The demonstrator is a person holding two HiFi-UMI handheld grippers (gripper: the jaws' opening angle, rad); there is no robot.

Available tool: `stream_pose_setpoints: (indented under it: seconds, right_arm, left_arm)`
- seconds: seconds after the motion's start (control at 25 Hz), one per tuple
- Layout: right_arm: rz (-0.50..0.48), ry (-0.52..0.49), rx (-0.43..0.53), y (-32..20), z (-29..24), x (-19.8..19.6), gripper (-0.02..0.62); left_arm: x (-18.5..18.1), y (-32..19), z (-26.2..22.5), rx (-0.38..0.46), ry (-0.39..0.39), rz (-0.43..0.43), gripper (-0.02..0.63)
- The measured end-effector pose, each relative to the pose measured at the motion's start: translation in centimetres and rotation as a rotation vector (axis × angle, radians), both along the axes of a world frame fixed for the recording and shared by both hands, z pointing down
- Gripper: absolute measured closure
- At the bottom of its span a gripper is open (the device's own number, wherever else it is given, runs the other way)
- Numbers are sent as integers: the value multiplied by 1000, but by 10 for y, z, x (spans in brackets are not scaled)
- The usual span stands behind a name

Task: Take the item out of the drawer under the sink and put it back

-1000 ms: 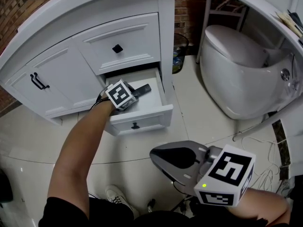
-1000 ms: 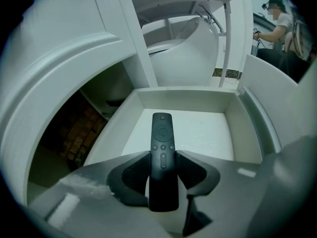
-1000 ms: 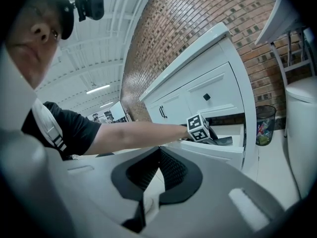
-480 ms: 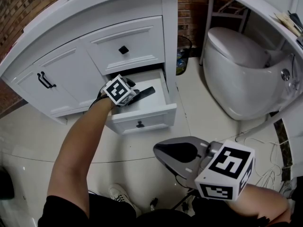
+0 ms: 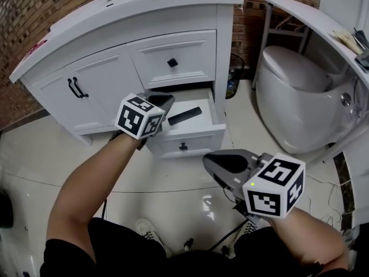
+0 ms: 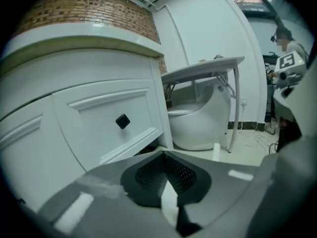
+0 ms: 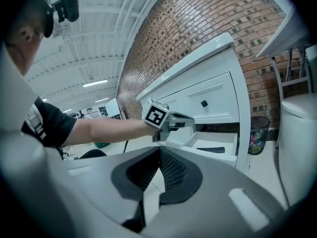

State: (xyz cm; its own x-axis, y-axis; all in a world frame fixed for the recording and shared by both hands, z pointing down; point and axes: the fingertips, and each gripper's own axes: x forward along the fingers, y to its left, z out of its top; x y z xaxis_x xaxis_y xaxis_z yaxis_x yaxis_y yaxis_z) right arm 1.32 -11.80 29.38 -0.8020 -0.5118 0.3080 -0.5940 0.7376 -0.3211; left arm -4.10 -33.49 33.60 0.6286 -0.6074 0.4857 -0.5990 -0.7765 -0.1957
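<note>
The bottom drawer (image 5: 187,143) of the white sink cabinet stands pulled out. A flat black item (image 5: 185,115) lies inside it, also seen in the right gripper view as a dark bar (image 7: 210,149). My left gripper (image 5: 163,101) hangs above the drawer's left corner, clear of the item. Its jaws have just been closing and now meet with nothing between them (image 6: 166,155). My right gripper (image 5: 214,161) is held low in front of the drawer, shut and empty (image 7: 157,150). From it I see the left gripper (image 7: 185,118) over the drawer.
Above the open drawer is a closed drawer with a black knob (image 5: 172,63). A cabinet door with a black handle (image 5: 75,88) is at the left. A white toilet (image 5: 294,91) stands to the right, a waste bin (image 5: 234,77) between it and the cabinet. Cables (image 5: 340,178) lie on the floor.
My left gripper has risen out of the drawer and its jaws have shut empty. The black item stays lying in the drawer. The right gripper has kept still.
</note>
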Motion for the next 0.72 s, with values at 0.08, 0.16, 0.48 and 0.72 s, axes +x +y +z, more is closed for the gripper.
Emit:
stream_pose_setpoints:
  seconds: [0.08, 0.16, 0.48, 0.72]
  right_arm:
    - [4, -3, 14, 0, -5, 0, 592]
    - [15, -4, 26, 0, -8, -1, 593]
    - [48, 10, 62, 5, -14, -5, 592]
    - [43, 25, 133, 25, -30, -15, 592]
  left_arm:
    - [-4, 30, -12, -11, 42, 13, 601]
    - [-6, 59, -22, -30, 86, 34, 600]
    - [-42, 158, -72, -24, 279, 54, 600]
    - [-58, 225, -103, -39, 443, 76, 600]
